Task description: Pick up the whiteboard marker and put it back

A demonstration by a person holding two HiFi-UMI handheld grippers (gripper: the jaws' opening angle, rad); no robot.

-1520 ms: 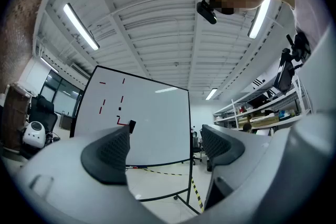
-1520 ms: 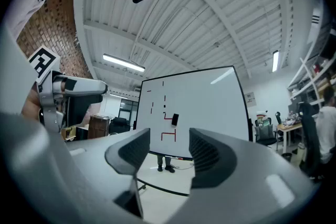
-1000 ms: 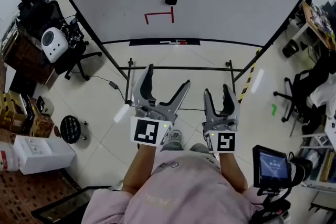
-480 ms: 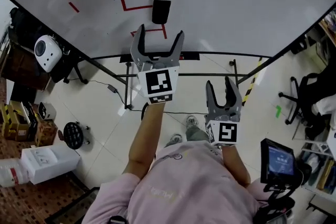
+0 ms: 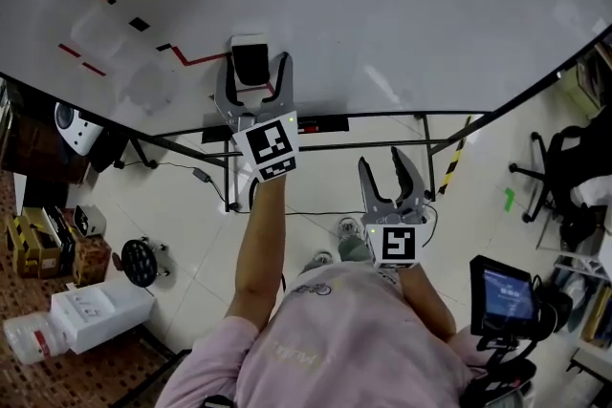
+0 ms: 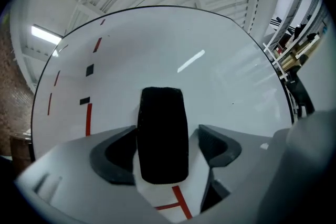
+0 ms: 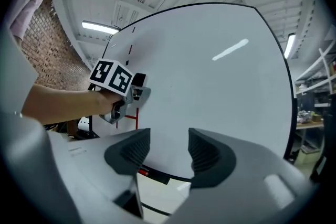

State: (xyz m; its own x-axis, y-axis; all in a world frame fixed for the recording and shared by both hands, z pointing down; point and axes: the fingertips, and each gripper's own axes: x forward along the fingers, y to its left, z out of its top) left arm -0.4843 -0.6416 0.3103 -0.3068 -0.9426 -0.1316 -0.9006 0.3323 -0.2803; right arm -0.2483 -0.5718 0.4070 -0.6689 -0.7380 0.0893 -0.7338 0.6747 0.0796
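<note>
Black office chair (image 5: 574, 169) at right, round black stool (image 5: 140, 261) and white box (image 5: 96, 314) at left

Right gripper (image 7: 168, 139) in the foreground, its two grey ribbed jaws apart with nothing between them. Straight ahead of it stands a large whiteboard (image 7: 220, 86). Ahead and to its left, a bare forearm (image 7: 58, 102) holds the left gripper (image 7: 137, 87) against the board beside red lines (image 7: 137, 119); its jaws, which have just been closing in, have a dark block (image 7: 139, 79) between them. Further left is a brick wall (image 7: 50, 55), and above it a strip light (image 7: 100, 27)
</note>
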